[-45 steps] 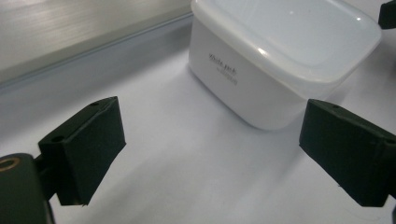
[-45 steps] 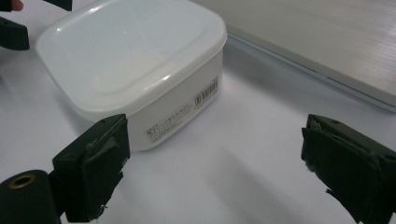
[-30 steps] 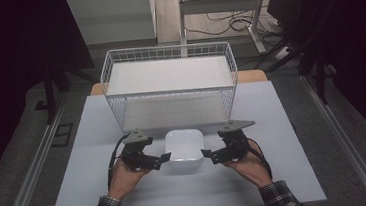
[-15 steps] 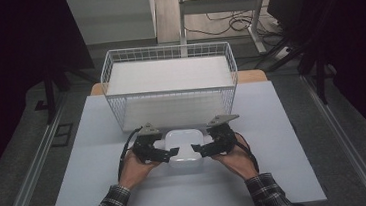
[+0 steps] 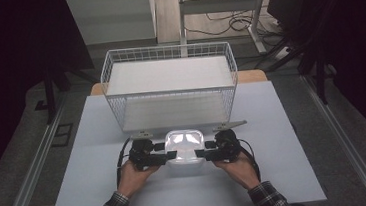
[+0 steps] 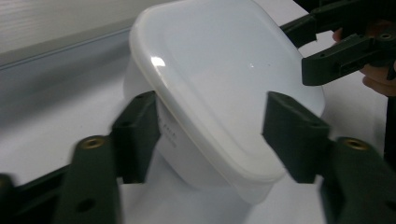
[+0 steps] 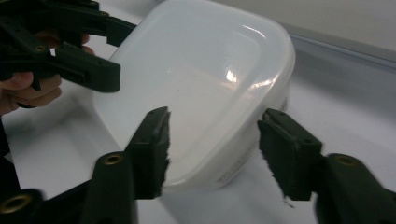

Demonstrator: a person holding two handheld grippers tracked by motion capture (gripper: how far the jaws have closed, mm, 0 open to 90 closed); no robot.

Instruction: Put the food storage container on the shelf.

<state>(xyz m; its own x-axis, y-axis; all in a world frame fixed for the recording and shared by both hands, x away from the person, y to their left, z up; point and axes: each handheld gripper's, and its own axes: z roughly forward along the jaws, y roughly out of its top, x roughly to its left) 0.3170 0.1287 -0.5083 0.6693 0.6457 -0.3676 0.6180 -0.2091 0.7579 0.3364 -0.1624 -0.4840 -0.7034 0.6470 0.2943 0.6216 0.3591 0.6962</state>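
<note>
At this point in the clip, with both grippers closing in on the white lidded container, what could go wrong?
1. Both grippers, left and right, have just been closing on opposite edges of the white container. In the gripper views the fingers straddle the lid's rim, so they may catch the lid alone and pop it loose.
2. The plastic looks smooth and glossy; it could slip or tilt.
3. The wire basket stands just behind; a lift could hit its front wall.

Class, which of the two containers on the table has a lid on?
The small white plastic box, in front; the wire basket behind it is open-topped.
</note>
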